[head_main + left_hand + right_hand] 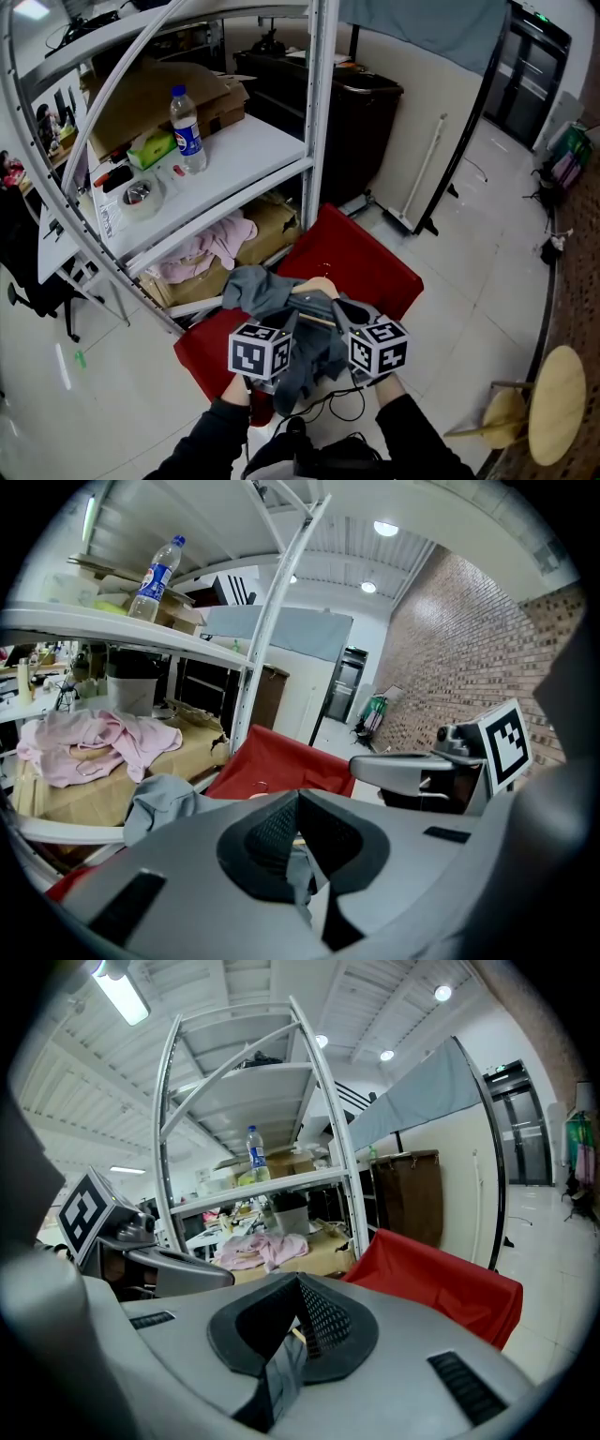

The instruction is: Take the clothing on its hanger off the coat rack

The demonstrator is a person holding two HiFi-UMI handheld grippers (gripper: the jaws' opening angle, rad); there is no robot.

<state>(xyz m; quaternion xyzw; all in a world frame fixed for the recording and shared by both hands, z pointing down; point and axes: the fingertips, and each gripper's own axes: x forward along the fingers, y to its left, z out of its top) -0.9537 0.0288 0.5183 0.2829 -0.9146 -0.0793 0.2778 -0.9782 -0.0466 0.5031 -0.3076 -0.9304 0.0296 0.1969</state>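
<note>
Both left claw [291, 317] and right claw [339, 311] clamp garment [255, 287] between shelf [258, 148] and open floor [473, 267]

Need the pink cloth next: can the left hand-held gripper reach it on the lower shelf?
Probably not yet: the left hand-held gripper is shut on the grey clothing, though the path to the pink cloth looks open.

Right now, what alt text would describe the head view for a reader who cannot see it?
The left gripper and right gripper hold a grey garment on a wooden hanger above a red bin. Beside it, a white shelf carries a bottle, with pink cloth on the level below.
</note>
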